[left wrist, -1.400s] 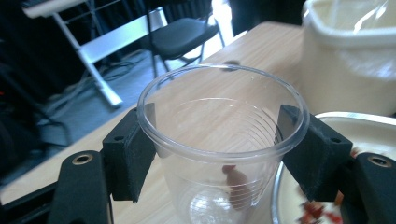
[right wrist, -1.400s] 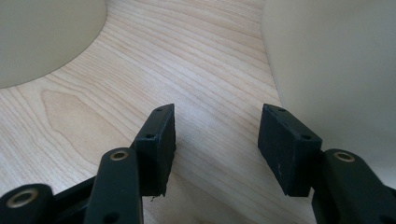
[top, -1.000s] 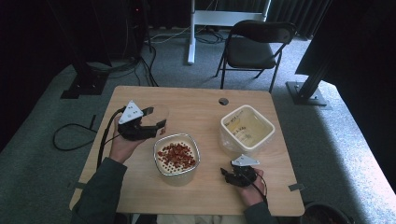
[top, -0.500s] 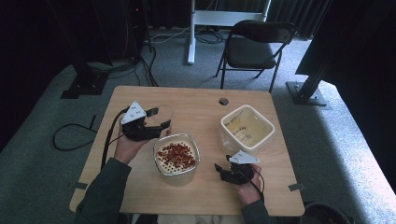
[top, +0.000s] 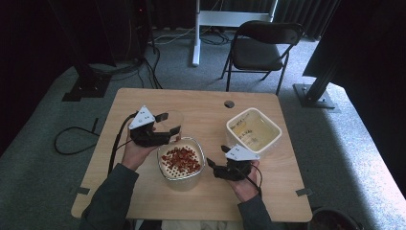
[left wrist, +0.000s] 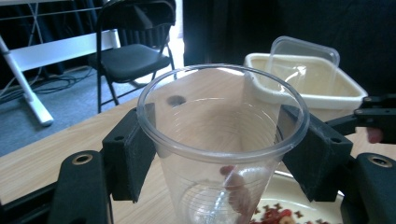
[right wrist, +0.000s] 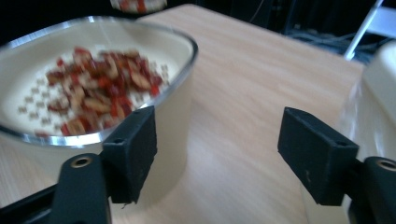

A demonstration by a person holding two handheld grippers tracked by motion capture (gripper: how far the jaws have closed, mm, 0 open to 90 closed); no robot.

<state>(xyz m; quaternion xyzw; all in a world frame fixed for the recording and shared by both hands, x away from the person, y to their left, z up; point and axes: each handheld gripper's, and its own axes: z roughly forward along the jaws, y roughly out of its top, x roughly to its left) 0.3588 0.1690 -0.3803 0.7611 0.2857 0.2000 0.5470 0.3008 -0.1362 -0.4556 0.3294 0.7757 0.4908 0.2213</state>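
Holding a clear cup (left wrist: 219, 144) upright in the left gripper (top: 165, 130), just behind the bowl (top: 181, 162); right gripper (top: 216, 159) gaping wide, empty, beside the bowl's right wall.

Light wood table (top: 143, 201) with a small round hole (top: 229, 103) near the far edge, and sitting right on it are a round white bowl of red bits (top: 180, 163) toward the near middle and a square cream tub (top: 253, 131) off to its right.
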